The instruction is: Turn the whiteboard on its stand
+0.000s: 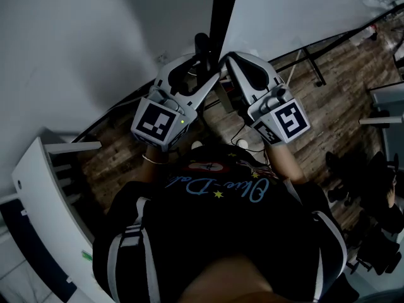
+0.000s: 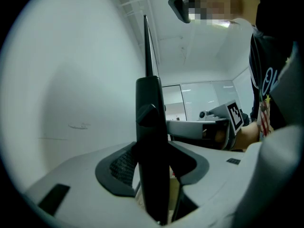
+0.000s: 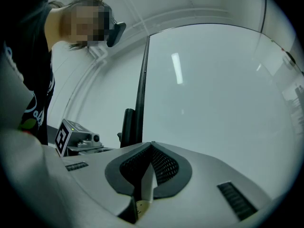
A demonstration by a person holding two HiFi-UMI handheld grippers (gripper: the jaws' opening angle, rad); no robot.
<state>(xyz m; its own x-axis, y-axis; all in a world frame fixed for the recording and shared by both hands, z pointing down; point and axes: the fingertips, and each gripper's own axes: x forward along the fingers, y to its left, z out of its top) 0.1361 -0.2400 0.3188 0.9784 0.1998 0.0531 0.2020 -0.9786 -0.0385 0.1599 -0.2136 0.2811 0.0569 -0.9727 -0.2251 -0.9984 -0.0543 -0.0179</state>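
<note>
Whiteboard (image 1: 303, 11) stands upright on the wooden floor (image 1: 341, 106) at the far right of the head view, its black edge rising at centre. The left gripper (image 1: 205, 68) reaches the black stand post (image 1: 202, 43). The right gripper (image 1: 226, 59) sits just right of that edge.

Left gripper view: the left gripper (image 2: 153, 148) has its fingers grasping the stand post (image 2: 151, 118), with the board's thin edge above it.

Right gripper view: the right gripper (image 3: 151, 146) has its fingers clenched together, nothing visible between them. The whiteboard (image 3: 213, 89) face fills the right and the stand post (image 3: 128, 125) stands far left.
</note>
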